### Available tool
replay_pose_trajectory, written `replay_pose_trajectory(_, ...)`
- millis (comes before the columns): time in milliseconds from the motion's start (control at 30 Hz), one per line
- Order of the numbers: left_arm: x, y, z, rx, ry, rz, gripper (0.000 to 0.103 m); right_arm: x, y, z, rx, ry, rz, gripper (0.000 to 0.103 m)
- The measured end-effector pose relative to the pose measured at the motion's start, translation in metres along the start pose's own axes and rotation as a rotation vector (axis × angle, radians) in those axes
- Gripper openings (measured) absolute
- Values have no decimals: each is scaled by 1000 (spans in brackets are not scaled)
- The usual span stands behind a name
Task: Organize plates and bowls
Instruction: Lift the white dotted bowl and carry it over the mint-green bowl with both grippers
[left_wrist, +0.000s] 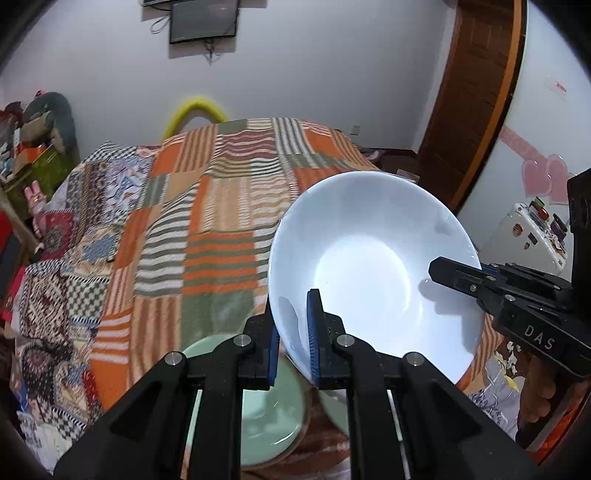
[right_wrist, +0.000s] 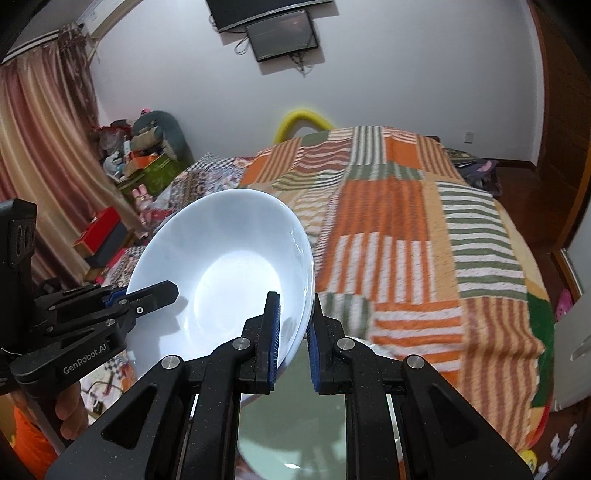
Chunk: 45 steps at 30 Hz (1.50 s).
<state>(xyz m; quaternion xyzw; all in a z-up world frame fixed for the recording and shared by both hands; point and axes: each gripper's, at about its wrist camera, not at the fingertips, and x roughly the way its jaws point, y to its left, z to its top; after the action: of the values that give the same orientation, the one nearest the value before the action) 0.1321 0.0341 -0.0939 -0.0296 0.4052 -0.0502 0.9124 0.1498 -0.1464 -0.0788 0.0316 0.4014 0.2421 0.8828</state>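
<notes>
A large white bowl (left_wrist: 373, 266) is held in the air over the bed, tilted, by both grippers. My left gripper (left_wrist: 293, 332) is shut on its left rim, one blue pad inside and one outside. My right gripper (right_wrist: 293, 332) is shut on the bowl's (right_wrist: 221, 266) right rim. The right gripper also shows in the left wrist view (left_wrist: 461, 277), and the left gripper in the right wrist view (right_wrist: 147, 295). A pale green plate (left_wrist: 266, 406) lies below the bowl, and a green dish (right_wrist: 295, 435) shows under the right gripper.
A bed with a striped patchwork blanket (left_wrist: 207, 221) fills the middle. Boxes and clutter (right_wrist: 140, 162) stand at the far left by a curtain. A wooden door (left_wrist: 472, 92) and a white fridge (left_wrist: 532, 236) are on the right. A screen (left_wrist: 203, 20) hangs on the far wall.
</notes>
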Motion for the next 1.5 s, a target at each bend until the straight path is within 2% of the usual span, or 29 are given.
replay_pose_trajectory(267,-18,40,-32,-63,17,49,12,19,39,-17,-45,39,46,13)
replay_pose_trajectory(667,-6,93,-74,-161,93,105,12,58,84,-44,-99,132,94,13)
replay_pose_trajectory(867,7,107,-89,-183,128,123,12,77,91,-56,-92,186,101,13)
replay_pose_trajectory(1100,26,116,-104,-208,187,109,12,93,93,-67,-106,244,82,13)
replay_pose_trajectory(1500,49,119,-116,-210,245,106,13,109,90,-76,-109,294,62,13)
